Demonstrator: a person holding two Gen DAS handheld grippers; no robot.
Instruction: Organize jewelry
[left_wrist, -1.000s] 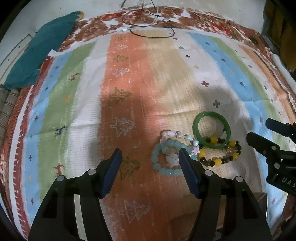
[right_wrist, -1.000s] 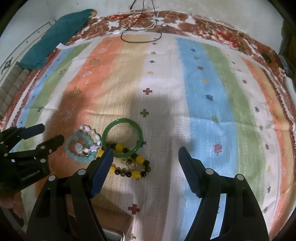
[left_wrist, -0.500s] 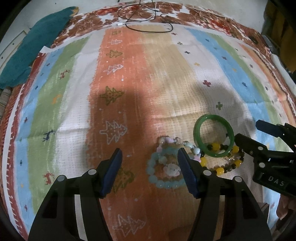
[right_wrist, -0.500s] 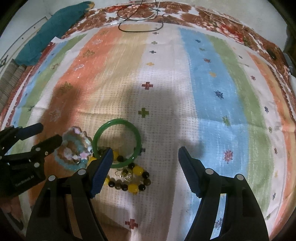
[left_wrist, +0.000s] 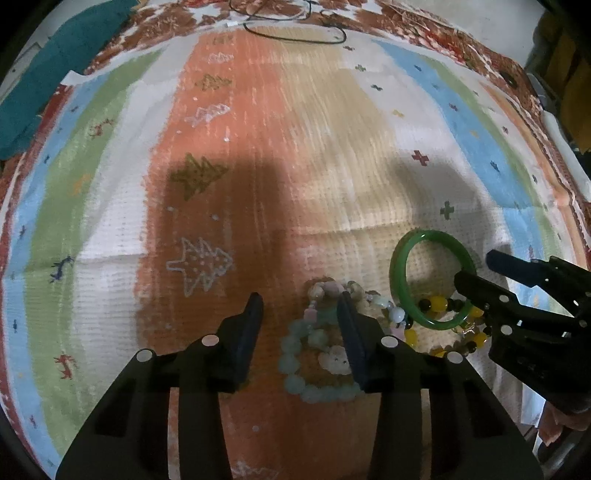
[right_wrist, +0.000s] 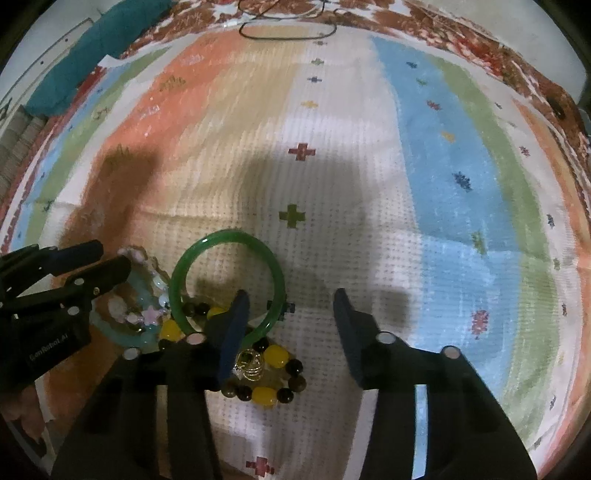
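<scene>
In the left wrist view, at the bottom of the frame, we see our left gripper (left_wrist: 301, 308) with its two dark fingers spread wide and holding nothing. It points forward and down at the cloth. Its right finger lies over the pale blue bead bracelet (left_wrist: 295, 360), whose loop sits mostly between the fingers at lower centre. A pink and white bead bracelet (left_wrist: 325, 290) overlaps it just above.

In the right wrist view, our right gripper (right_wrist: 288, 304) stands at the bottom centre, also wide open and empty, tilted down. Its left finger covers part of the green bangle (right_wrist: 229, 236), which lies flat at centre left of this frame. The yellow and dark bead bracelet (right_wrist: 275, 356) lies just under the bangle's near edge and touches it, between the gripper's fingers and low in the frame.

The four pieces lie close together in one group. We cannot tell whether any finger touches them.

Farther up, the striped cloth (right_wrist: 443, 166) fills the frame. At the top centre a black cable (left_wrist: 295, 35) makes a loop, and at the upper left lies a teal fabric (left_wrist: 55, 66).
</scene>
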